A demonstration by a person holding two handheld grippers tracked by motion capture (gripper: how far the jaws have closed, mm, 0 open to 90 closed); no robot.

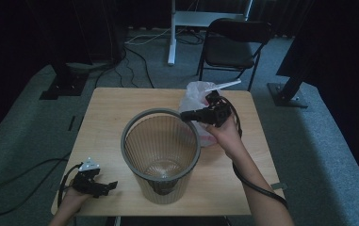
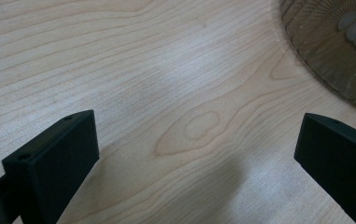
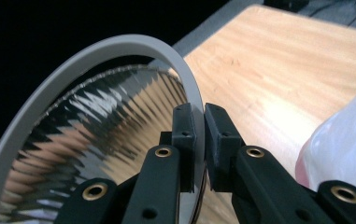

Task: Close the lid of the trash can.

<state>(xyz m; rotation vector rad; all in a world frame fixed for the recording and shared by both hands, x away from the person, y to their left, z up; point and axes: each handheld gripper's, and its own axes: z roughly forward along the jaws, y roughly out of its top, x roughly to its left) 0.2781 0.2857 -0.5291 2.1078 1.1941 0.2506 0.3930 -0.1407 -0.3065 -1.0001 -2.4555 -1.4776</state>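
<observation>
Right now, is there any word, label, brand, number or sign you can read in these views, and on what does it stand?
None can be read.
Waste bin: ribbed clear wall and grey rim, no print visible.
Plastic bag: no lettering visible.
Right gripper, clamped on the bin rim, and left gripper: plain black, unmarked.
Table: bare wood grain.

The bin (image 1: pixel 161 153) stands on the surface (image 1: pixel 106 122), near its middle and toward the front edge. The bag (image 1: pixel 197 94) lies behind the bin to its right, touching it. The right gripper (image 1: pixel 186 115) sits on the bin's rim at the back right, one jaw inside, one outside. The left gripper (image 1: pixel 109 187) rests at the front left corner, left of the bin and apart from it. A chair (image 1: pixel 233 44) stands on the floor behind the surface.
</observation>
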